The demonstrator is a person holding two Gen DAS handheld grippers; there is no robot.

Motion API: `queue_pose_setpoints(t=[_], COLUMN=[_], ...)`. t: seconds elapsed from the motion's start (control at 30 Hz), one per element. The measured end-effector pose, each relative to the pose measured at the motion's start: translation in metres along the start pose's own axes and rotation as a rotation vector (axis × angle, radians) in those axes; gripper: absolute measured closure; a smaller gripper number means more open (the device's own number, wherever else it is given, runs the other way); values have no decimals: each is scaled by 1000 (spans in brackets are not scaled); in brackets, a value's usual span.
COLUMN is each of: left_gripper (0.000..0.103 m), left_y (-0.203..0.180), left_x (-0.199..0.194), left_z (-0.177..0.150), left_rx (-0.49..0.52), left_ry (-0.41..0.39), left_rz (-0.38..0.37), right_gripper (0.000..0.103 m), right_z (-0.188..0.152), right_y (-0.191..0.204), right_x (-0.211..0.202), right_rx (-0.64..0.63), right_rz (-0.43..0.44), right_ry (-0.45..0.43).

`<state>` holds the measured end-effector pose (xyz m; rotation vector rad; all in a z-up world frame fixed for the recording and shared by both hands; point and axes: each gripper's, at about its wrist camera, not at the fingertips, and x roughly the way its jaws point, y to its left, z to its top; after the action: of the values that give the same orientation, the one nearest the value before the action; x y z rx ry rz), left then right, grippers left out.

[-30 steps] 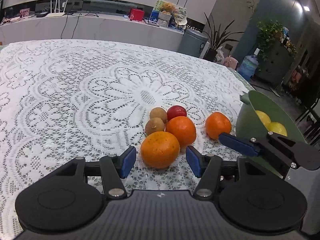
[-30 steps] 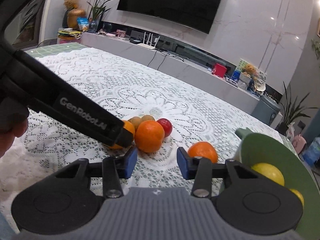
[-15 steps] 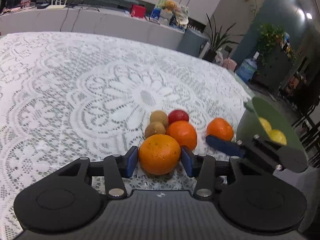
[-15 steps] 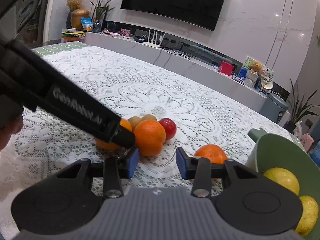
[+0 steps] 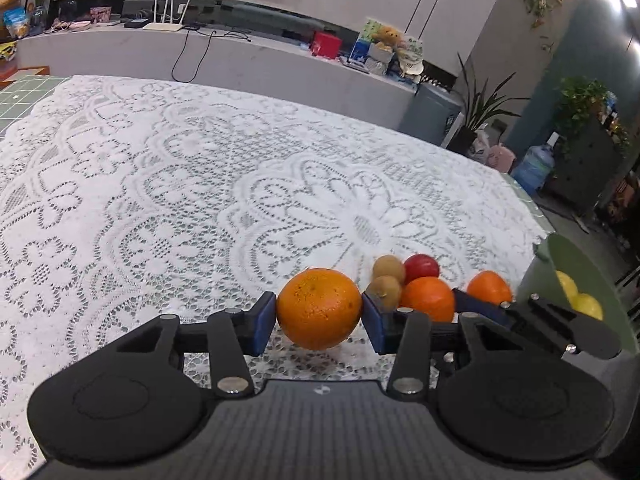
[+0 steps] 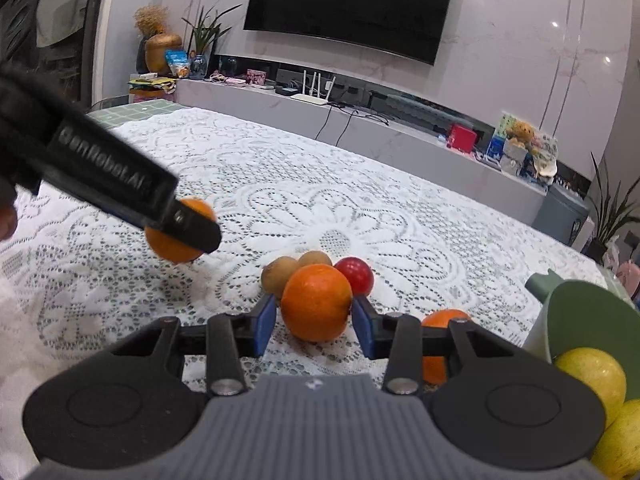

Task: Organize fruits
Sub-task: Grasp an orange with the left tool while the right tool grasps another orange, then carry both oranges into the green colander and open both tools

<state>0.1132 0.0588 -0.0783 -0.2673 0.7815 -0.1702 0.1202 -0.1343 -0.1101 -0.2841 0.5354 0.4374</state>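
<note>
Clamping an orange point(image 5: 319, 308) in the left gripper point(image 5: 319, 320), up off the lace cloth point(image 5: 200, 200)
Having just closed in, pressing on both its sides; beside it, flanking a second orange point(image 6: 316, 302) on the cloth with the right gripper point(image 6: 316, 320), pads apart, no squeeze visible; two kiwis point(image 6: 280, 276) and a red fruit point(image 6: 356, 276) huddled behind, a third orange point(image 6: 444, 320) near, lemons point(image 6: 592, 372) in the green bowl point(image 6: 576, 300) rightmost
</note>
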Motion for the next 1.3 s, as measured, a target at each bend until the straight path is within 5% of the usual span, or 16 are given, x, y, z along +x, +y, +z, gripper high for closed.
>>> queue_pose_setpoints(t=[0.63,1.3], left_gripper=[51,51], left_y=[-1,-30], left_x=[-3,-46], left_z=[-14,-17], left_rx=[25,75], left_ry=[7,-48], left_rz=[23,13], right_gripper=[66,67], right_z=[6,18], right_y=[-13,-23], right_x=[0,-92], right_rx=[96,115], right_rz=[21,27], right_ry=[26,-63])
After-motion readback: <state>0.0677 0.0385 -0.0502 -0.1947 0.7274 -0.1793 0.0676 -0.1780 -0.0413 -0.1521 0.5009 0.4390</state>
